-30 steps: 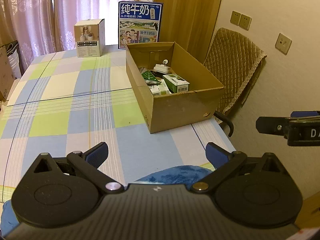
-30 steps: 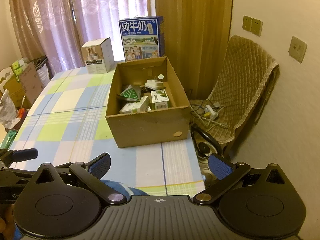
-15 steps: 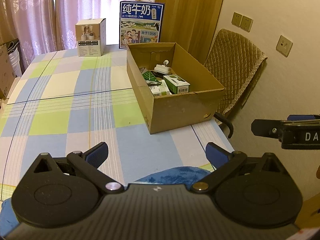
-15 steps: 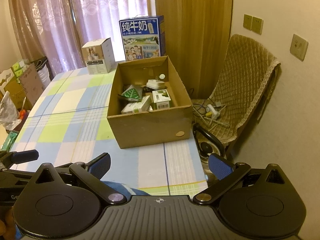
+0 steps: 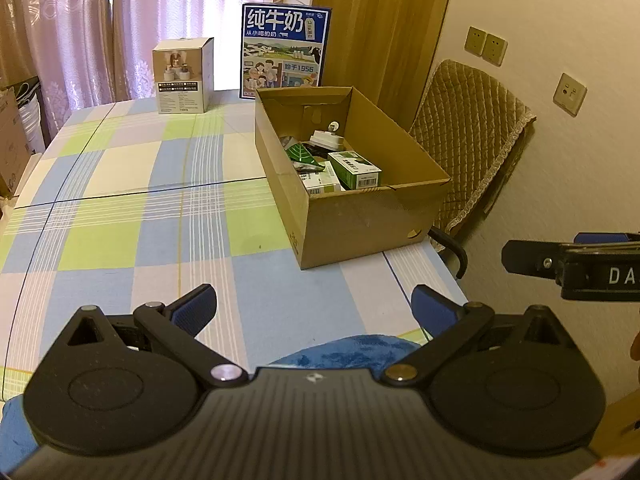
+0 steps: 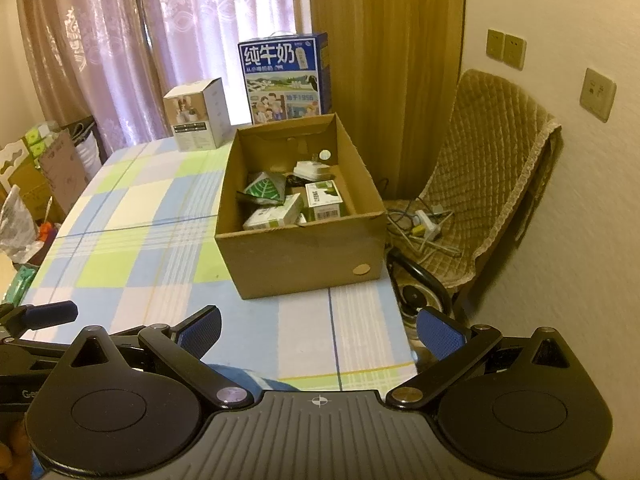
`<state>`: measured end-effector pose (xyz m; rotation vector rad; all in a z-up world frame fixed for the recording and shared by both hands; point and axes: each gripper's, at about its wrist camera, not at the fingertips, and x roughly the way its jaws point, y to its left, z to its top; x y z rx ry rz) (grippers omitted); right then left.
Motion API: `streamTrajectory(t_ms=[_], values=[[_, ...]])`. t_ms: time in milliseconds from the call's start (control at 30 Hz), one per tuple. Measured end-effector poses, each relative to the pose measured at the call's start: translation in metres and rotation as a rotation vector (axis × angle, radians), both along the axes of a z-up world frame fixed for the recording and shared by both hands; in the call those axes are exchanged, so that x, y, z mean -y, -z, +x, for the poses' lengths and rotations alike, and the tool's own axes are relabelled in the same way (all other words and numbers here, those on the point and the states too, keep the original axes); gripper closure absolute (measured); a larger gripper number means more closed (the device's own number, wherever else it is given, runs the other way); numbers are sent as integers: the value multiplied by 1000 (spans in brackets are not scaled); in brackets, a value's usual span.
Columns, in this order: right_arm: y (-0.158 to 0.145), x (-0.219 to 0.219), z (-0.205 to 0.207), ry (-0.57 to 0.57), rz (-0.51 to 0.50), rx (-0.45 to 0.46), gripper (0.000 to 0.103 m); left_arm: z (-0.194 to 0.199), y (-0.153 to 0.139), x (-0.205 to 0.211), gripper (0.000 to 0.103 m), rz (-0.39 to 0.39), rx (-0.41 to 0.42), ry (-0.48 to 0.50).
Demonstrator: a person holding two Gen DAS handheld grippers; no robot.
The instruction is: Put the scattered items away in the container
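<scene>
Left gripper (image 5: 313, 307) held above the near edge of the table (image 5: 120, 200), jaws spread wide, nothing between the blue pads. Right gripper (image 6: 318, 330) likewise wide open and empty, level with the left one and just off the table's right corner. Each seen side-on at the edge of the other's view.

Cardboard box (image 5: 360, 220) open-topped on the right side of the checked tablecloth, well ahead of both grippers. Inside: green-and-white carton (image 5: 354, 168) near the front wall, a second pale carton (image 6: 272, 216) beside it, a leaf-print packet (image 6: 264, 190) toward the left wall, a white plug adapter (image 6: 310, 168) at the back. All scattered items lying in the box.

Behind the box, standing upright: blue milk carton case (image 5: 285, 52) and a small white product box (image 5: 182, 76). Quilted chair (image 6: 480, 184) to the right of the table, cables on its seat.
</scene>
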<state>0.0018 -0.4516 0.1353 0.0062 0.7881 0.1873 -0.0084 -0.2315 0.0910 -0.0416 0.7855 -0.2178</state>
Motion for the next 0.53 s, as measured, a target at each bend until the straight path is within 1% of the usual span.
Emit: streamTrajectory(t_ms=[400,533], values=[[1,-3,0,-1,1,-5,2,2,1,-1,1,-7,-1,-8],[4,-4,0,1,1,-7,2,1,2,-4,1,-29,10,-8]])
